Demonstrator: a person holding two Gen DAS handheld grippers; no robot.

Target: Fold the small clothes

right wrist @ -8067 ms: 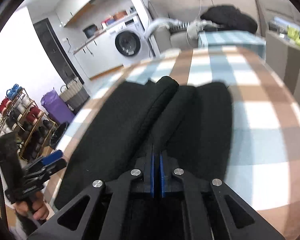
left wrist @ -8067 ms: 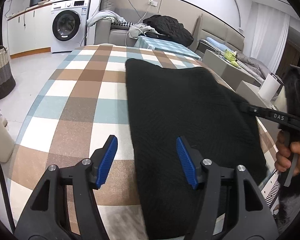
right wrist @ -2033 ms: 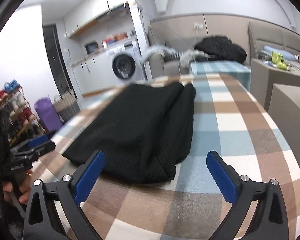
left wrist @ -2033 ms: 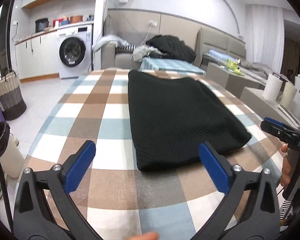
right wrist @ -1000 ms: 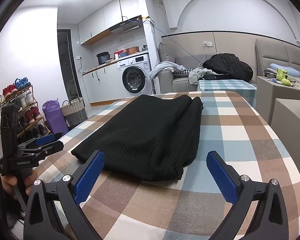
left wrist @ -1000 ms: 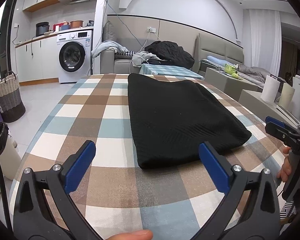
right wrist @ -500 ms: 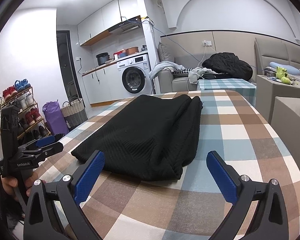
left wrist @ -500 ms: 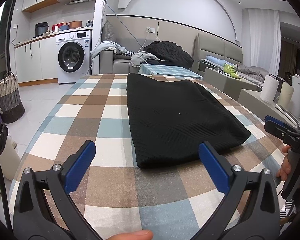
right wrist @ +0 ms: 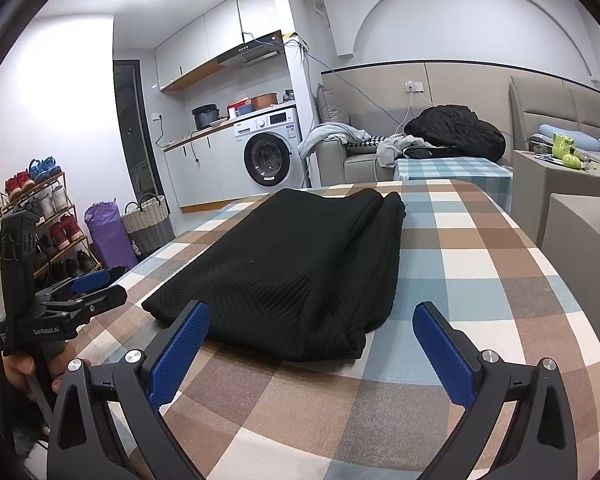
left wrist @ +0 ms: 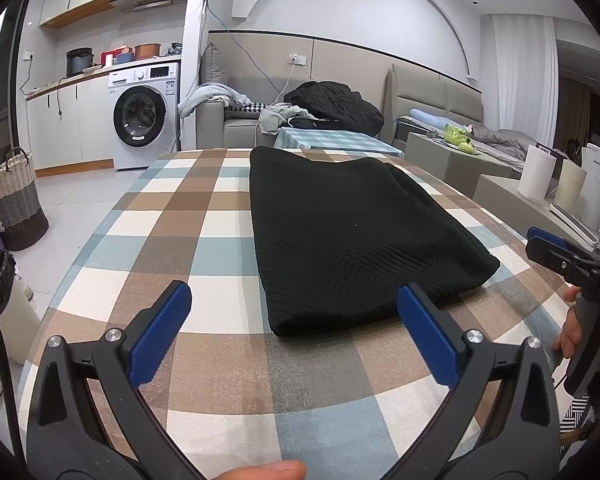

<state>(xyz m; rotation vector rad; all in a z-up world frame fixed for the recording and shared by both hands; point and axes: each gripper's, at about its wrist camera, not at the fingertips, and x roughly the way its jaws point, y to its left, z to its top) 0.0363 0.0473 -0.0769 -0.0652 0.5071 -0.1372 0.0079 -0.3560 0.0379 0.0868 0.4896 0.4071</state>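
Folded black knit garment lies on checkered tabletop; left hand-held gripper and right hand-held gripper both released (empty).

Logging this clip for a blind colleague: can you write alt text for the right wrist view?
A folded black garment lies on a checked tablecloth, just beyond the open right gripper with blue-padded fingers. The left gripper is hand-held at the left edge; a washing machine and sofa stand behind.

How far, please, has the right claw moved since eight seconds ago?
Yes: the right claw released the black garment and backed toward the checked table's near edge.
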